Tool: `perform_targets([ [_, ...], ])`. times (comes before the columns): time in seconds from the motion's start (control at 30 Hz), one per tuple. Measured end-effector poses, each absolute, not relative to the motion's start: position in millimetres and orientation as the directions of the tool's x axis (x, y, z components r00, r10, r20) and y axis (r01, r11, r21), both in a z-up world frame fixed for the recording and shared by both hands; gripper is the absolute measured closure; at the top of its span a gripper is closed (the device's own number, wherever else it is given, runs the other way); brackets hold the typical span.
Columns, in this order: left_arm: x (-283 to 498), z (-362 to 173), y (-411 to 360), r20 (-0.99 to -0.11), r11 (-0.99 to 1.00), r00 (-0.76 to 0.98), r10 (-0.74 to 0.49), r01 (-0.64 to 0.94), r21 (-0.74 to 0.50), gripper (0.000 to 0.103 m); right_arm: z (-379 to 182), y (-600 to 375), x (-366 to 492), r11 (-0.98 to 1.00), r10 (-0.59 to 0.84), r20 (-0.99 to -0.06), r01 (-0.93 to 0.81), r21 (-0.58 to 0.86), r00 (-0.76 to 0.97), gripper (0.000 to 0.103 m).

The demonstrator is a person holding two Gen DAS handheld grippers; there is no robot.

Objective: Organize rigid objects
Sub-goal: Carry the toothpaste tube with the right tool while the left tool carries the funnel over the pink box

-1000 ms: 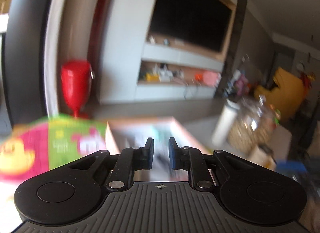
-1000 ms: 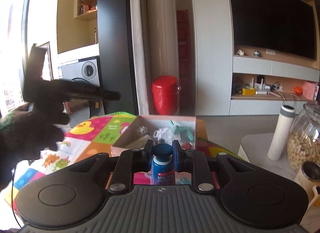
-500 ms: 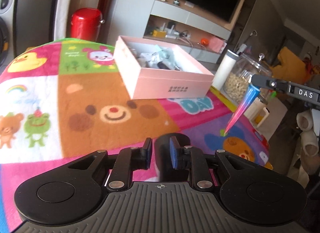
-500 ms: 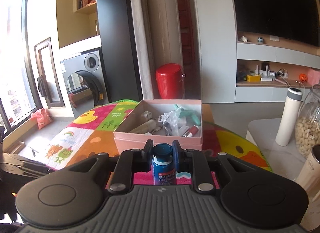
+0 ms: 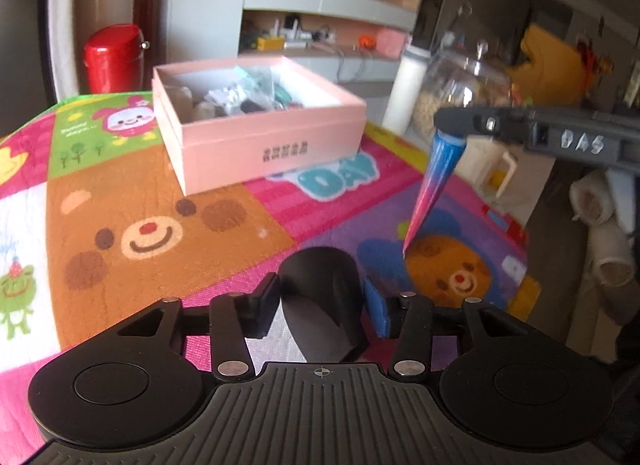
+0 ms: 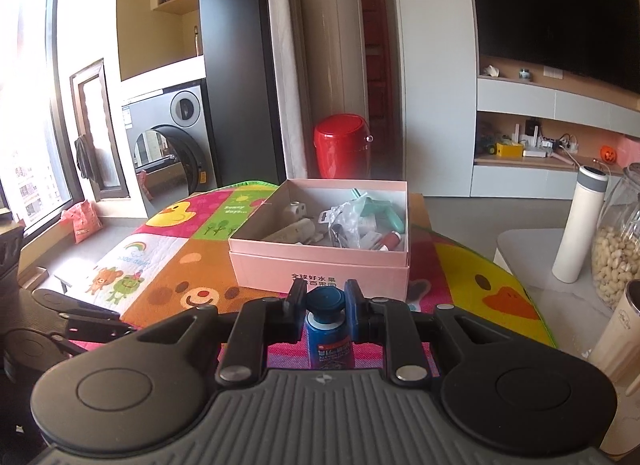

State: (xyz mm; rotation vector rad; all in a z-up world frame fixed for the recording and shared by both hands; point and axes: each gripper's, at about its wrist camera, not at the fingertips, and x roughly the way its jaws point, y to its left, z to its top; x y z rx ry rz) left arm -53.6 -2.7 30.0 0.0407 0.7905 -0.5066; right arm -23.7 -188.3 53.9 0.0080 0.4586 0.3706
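Observation:
A pink box (image 5: pixel 276 145) holding several small items stands on the colourful cartoon mat (image 5: pixel 132 201); it also shows in the right wrist view (image 6: pixel 320 265). My left gripper (image 5: pixel 320 305) is open, its jaws on either side of a black cup-shaped object (image 5: pixel 320 297) low over the mat. My right gripper (image 6: pixel 322 299) is shut on the dark cap of a blue tube (image 6: pixel 328 339), short of the box. In the left wrist view the tube (image 5: pixel 436 177) hangs point-down from the right gripper (image 5: pixel 452 127).
A white flask (image 6: pixel 580 221) and a glass jar of nuts (image 6: pixel 616 249) stand on a pale table to the right. A red bin (image 6: pixel 342 149) sits on the floor behind the mat. The left gripper's body (image 6: pixel 60 313) is at the left edge.
My left gripper swung down from facing the room to the mat, then opened its jaws around the black object. My right gripper kept its hold on the blue tube and rose slightly.

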Motion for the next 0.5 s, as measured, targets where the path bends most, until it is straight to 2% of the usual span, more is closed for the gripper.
perform_targets([
  [0.13, -46.1, 18.5, -15.7, -0.738, 0.885, 0.561, -0.374, 0.453, -0.104, 0.050, 54.6, -187.8, -24.6, 0.933, 0.350, -0.431, -0.349, 0.084, 0.832, 0.084],
  [0.3, -50.1, 16.5, -24.8, -0.729, 0.881, 0.592, -0.342, 0.473, -0.030, 0.051, 55.3, -188.1, -27.2, 0.933, 0.349, -0.428, -0.354, 0.070, 0.834, 0.084],
  [0.5, -49.7, 20.4, -24.5, -0.716, 0.873, 0.595, -0.366, 0.486, -0.043, 0.051, 63.3, -190.4, -30.3, 0.931, 0.356, -0.398, -0.358, 0.073, 0.845, 0.084],
])
